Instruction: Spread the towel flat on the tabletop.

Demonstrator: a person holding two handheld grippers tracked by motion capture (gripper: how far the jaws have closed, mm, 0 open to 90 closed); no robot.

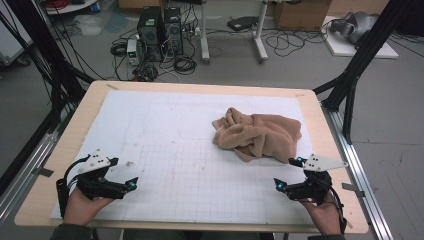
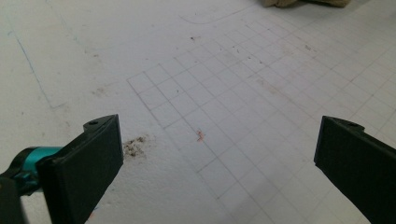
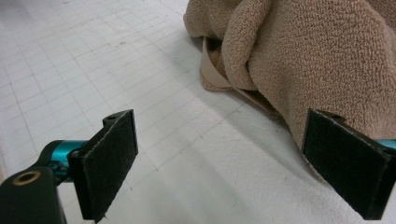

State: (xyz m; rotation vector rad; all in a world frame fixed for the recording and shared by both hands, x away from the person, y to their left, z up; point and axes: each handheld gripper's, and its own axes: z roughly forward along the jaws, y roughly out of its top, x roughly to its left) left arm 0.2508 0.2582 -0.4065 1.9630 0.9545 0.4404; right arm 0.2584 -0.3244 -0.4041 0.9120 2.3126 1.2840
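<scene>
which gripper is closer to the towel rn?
The right gripper. Its open jaws sit just short of the crumpled tan towel, while the left gripper, also open, is over the bare white gridded mat, far across the table.

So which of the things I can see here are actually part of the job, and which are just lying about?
Part of the job:
- tan towel, crumpled on the white mat
- left hand-held gripper, jaws open
- right hand-held gripper, jaws open, beside the towel

Just lying about:
- computer towers on the floor
- loose cables
- cardboard box
</scene>
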